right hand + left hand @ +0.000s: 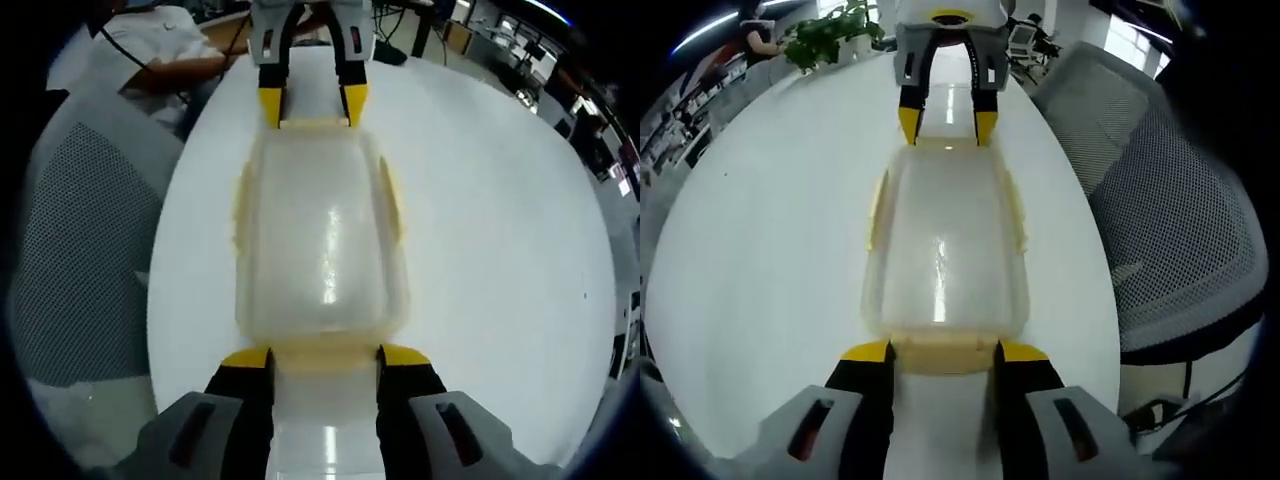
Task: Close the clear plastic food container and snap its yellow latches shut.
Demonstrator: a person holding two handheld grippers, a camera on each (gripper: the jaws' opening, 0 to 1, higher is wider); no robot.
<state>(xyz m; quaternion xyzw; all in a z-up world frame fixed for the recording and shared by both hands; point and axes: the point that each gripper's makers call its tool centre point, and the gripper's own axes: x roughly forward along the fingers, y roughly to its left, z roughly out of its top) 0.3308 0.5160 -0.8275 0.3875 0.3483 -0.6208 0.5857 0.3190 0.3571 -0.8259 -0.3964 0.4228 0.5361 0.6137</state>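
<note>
Lidded container (945,250) on table (770,230): light, slick; left gripper (944,352), right gripper (325,357) jaws wide, apparently pressing end latches (943,352).

Rectangular clear plastic food container (944,250): lid frosted and translucent, glossy, with a bright streak of reflected light. Pale yellow plastic latches (943,352): smooth, semi-matt. Round white table (770,240): smooth, satin sheen, probably laminate. Grey mesh office chair (1170,230): woven fabric, matt, open texture. Left gripper (944,352): yellow tips, black and grey matt plastic body
</note>
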